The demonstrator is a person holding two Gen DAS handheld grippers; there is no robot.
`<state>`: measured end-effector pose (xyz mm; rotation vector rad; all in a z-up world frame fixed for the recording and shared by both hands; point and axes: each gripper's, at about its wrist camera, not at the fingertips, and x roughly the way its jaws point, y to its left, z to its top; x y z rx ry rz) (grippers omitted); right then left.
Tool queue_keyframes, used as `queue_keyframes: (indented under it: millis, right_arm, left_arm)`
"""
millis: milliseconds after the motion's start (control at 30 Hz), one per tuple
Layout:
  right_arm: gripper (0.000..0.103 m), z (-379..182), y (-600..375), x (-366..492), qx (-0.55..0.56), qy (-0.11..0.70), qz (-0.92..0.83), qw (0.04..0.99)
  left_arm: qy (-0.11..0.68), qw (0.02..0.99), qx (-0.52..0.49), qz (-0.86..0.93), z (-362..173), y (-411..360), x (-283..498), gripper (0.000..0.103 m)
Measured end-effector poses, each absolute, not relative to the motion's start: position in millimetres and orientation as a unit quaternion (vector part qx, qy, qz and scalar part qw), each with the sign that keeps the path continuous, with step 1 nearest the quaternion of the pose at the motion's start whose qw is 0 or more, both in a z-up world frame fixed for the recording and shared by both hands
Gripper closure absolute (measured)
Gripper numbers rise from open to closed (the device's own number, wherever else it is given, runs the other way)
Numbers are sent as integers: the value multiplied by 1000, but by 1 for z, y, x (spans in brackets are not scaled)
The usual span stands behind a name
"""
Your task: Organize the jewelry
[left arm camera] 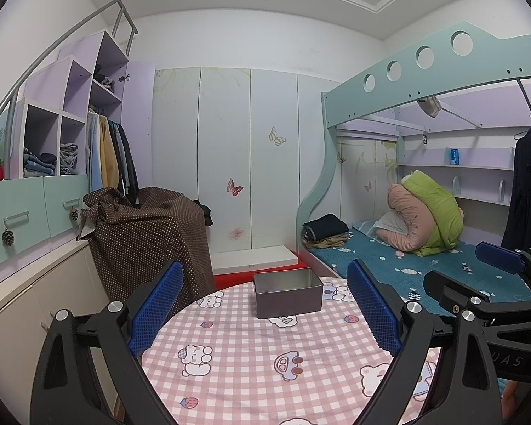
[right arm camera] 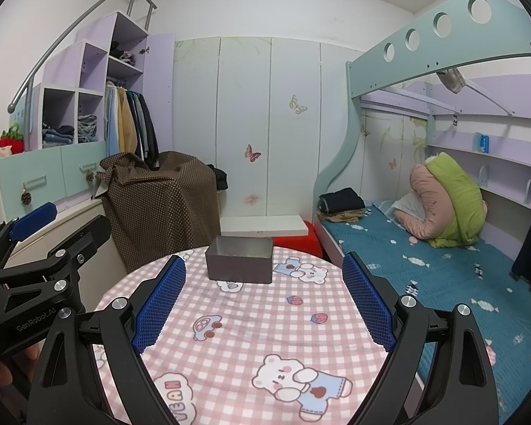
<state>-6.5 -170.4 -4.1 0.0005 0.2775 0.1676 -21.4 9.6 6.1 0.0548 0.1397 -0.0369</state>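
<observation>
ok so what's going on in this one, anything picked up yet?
Nothing picked up yet. A person holds both grippers above a round table with a pink checked cartoon-print cloth. The left gripper and the right gripper both hang open and empty, aimed toward an open rectangular grey metal tin at the far side of the table. Neither touches it. No jewelry shows on the cloth, and the tin's inside is only partly visible, so its contents are unclear.
</observation>
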Motion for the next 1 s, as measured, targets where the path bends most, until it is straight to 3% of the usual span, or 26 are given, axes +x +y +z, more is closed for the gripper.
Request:
queue_keyframes:
  millis: [1000]
  right_arm:
    - [16,-10,-165,-3,10,144,90,985]
  left_arm:
    - [67,997,34,-18,-1,13,-18,12]
